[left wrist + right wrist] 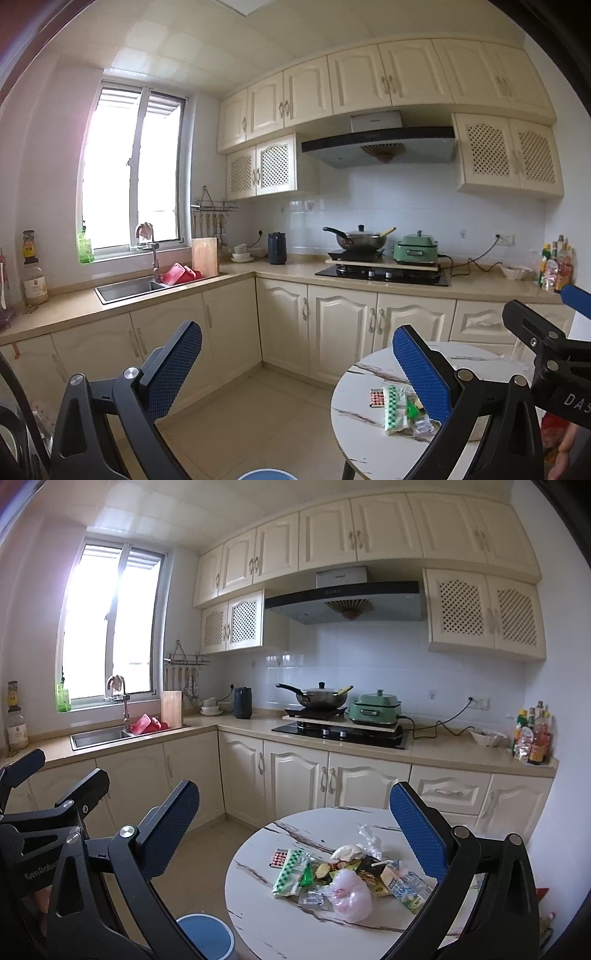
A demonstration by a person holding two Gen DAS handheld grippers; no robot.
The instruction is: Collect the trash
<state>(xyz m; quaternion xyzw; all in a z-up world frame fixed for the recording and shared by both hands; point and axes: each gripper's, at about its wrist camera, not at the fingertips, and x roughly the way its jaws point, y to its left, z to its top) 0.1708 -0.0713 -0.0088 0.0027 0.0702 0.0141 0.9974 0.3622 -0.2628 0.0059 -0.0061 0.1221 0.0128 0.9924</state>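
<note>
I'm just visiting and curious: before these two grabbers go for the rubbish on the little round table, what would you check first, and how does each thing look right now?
1. Left gripper open and empty: ok.
2. Right gripper open and empty: ok.
3. Trash pile in sight on the round table: ok.
4. Blue bin on the floor beside the table: ok.
5. Bin has room inside: cannot tell.
</note>
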